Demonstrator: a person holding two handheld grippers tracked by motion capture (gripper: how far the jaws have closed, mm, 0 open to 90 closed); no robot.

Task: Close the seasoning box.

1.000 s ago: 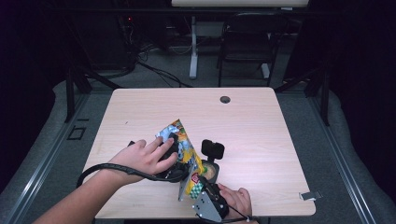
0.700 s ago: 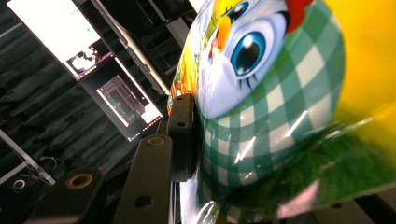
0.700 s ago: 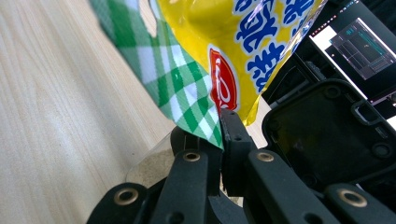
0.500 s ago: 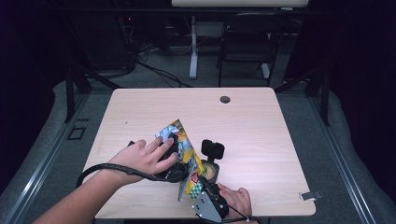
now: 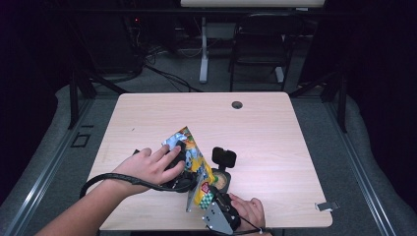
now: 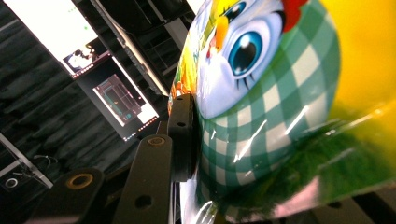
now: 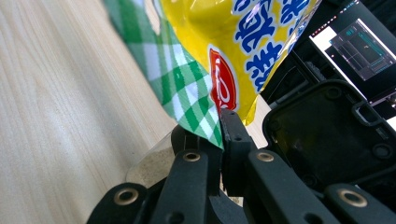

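Note:
A yellow snack bag (image 5: 193,156) with a green checked pattern and a cartoon face stands tilted above the table's near edge, held between both grippers. My left gripper (image 5: 181,166), covered by the left hand, is shut on the bag's upper part. In the left gripper view one pad (image 6: 182,130) presses on the bag (image 6: 261,93), which hides the other jaw. My right gripper (image 5: 209,197) is shut on the bag's lower checked corner. The right gripper view shows both jaws pinching that corner (image 7: 205,126) at their tips (image 7: 220,140).
Just right of the bag sits a round clear container (image 5: 221,180) of sandy contents with its black lid (image 5: 223,157) standing open. The wooden table (image 5: 275,132) has a cable hole (image 5: 237,104) at the back. A metal clip (image 5: 327,206) hangs on its right front edge.

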